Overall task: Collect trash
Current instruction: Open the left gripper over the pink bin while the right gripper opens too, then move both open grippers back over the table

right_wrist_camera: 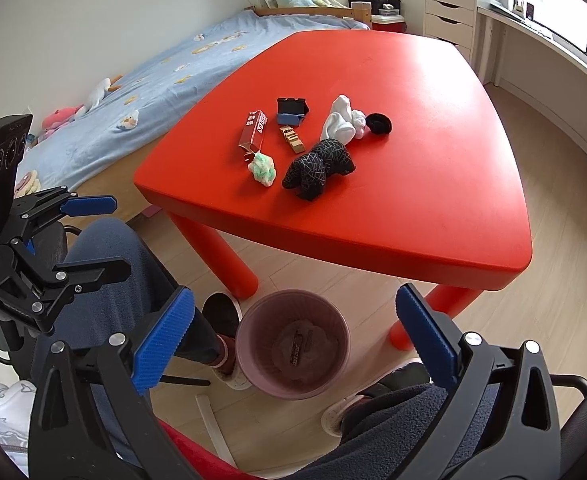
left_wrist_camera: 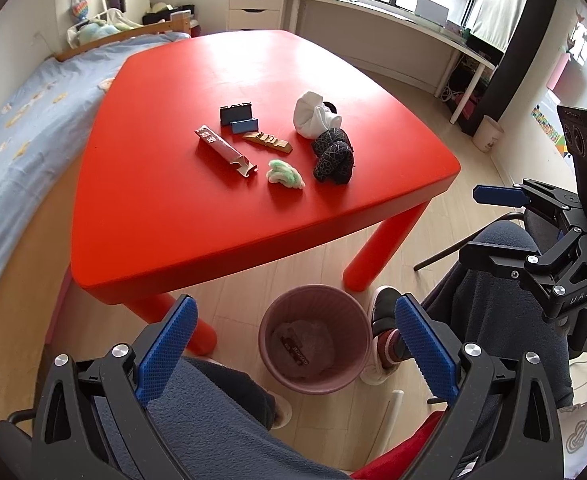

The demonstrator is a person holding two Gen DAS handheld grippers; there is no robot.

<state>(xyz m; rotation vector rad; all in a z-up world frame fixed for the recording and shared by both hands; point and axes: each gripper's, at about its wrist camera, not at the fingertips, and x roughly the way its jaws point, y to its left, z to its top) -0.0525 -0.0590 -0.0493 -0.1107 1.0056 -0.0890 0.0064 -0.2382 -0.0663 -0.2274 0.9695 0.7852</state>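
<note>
Red table [left_wrist_camera: 173, 220] w/ wrappers, socks, pink bin [left_wrist_camera: 309, 344] below, grippers open

Glossy red plastic table [left_wrist_camera: 181, 216], ribbed pink plastic bin [left_wrist_camera: 271, 316], pale wood floor [left_wrist_camera: 445, 108].

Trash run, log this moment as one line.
left gripper: open, empty | right gripper: open, empty | bin: floor | wrappers: table

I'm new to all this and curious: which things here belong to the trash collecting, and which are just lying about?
For the job:
- pink bin on the floor
- torn red wrapper
- gold wrapper
- green-white wad

Probably just lying about:
- white socks
- black patterned socks
- blue-black clips
</note>
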